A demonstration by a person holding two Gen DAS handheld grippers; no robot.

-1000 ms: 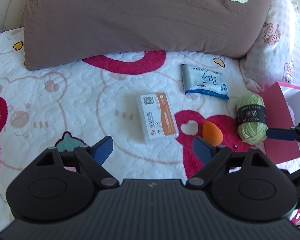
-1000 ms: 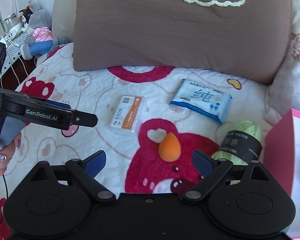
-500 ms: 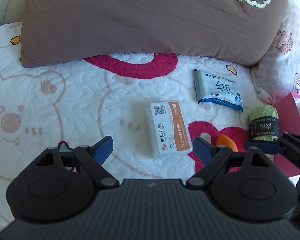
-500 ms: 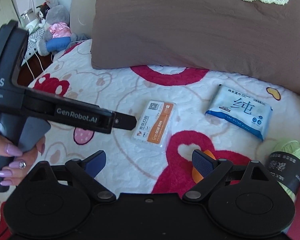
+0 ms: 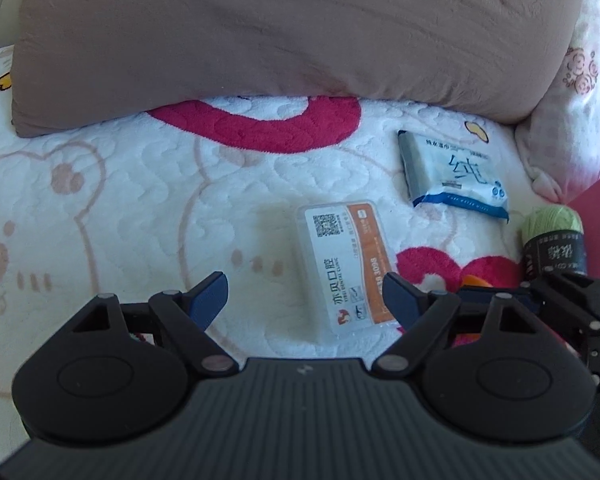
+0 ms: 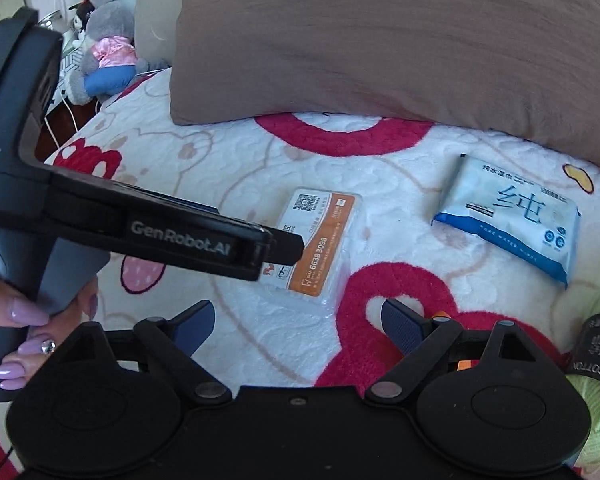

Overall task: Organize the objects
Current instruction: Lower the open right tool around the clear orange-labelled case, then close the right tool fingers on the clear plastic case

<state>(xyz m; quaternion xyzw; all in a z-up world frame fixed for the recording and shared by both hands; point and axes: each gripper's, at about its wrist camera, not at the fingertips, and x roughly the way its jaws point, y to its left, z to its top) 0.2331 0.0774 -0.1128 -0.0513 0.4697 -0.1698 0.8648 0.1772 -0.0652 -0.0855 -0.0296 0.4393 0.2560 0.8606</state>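
Note:
A clear flat box with a white and orange label [image 5: 346, 268] lies on the bed blanket. My left gripper [image 5: 304, 296] hangs low over its near end, the box lying between the fingers close to the right one. The jaws are closing and the pads do not press on it. In the right wrist view the left gripper [image 6: 288, 246] reaches over the box [image 6: 324, 240] from the left. My right gripper [image 6: 298, 320] is also closing, with only blanket between its fingers. An orange sponge [image 6: 440, 314] shows as a sliver behind its right finger.
A blue and white wipes pack [image 5: 454, 172] lies beyond the box on the right. Green yarn with a black band [image 5: 552, 224] sits next to a red box [image 5: 596, 216] at the right edge. A big brown pillow [image 5: 280, 32] blocks the back. A person's hand [image 6: 28, 320] grips the left handle.
Both grippers have come down and forward toward the labelled box, which now looks larger and nearer. The orange sponge has slipped almost out of sight behind the right gripper's finger.

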